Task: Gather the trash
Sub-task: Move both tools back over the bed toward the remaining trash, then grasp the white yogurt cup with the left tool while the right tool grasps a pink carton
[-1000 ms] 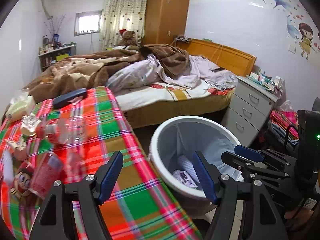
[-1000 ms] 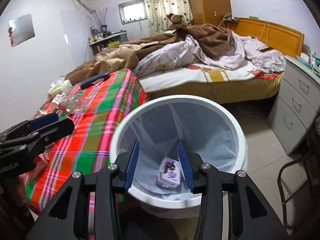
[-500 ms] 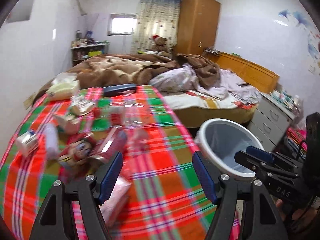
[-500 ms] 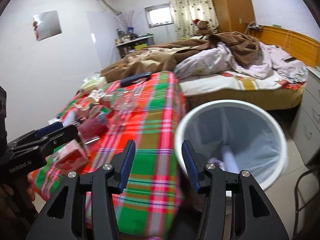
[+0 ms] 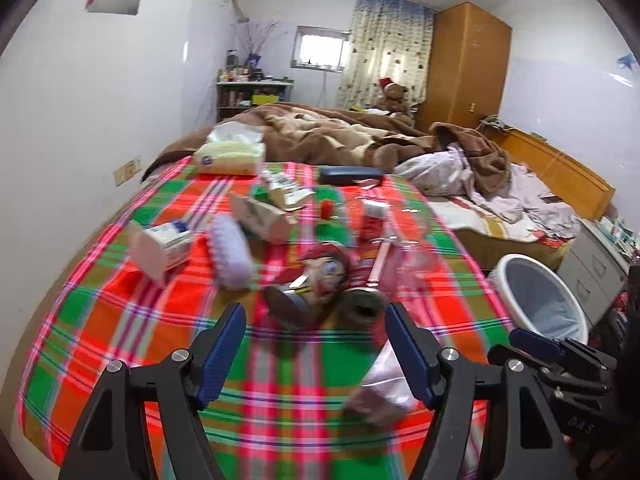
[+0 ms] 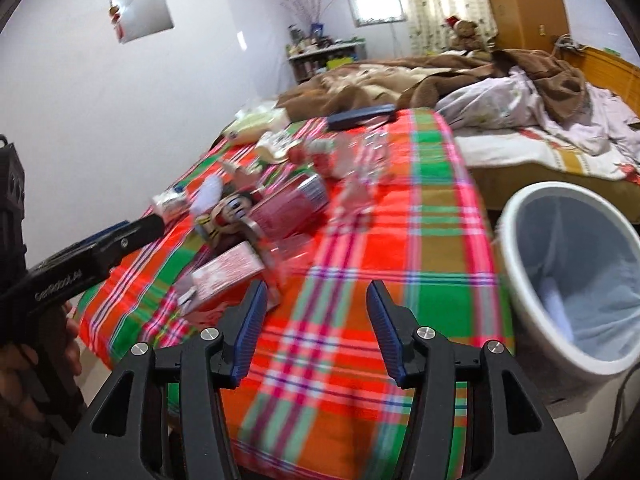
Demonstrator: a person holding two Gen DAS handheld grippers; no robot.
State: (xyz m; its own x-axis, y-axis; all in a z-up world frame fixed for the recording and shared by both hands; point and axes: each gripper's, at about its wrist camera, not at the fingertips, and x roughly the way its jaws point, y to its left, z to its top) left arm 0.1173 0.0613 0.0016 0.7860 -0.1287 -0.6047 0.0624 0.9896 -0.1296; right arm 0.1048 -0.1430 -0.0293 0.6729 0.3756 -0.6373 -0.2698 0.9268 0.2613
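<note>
Trash lies scattered on a table under a red-green plaid cloth: a white carton, a white bottle, a cartoon-printed can and a pink packet. My left gripper hovers open just short of the cans, with nothing between its fingers. My right gripper is over the cloth with its jaws opening and empty. A pink packet and a red can lie left of it. The white bin with a grey liner stands right of the table.
A tissue pack and a dark blue case sit at the table's far end. An unmade bed lies behind, with grey drawers beyond the bin. A wall runs along the left.
Both grippers swung left, away from the bin and over the table. The trash pile now fills the left view. The right jaws have widened.
</note>
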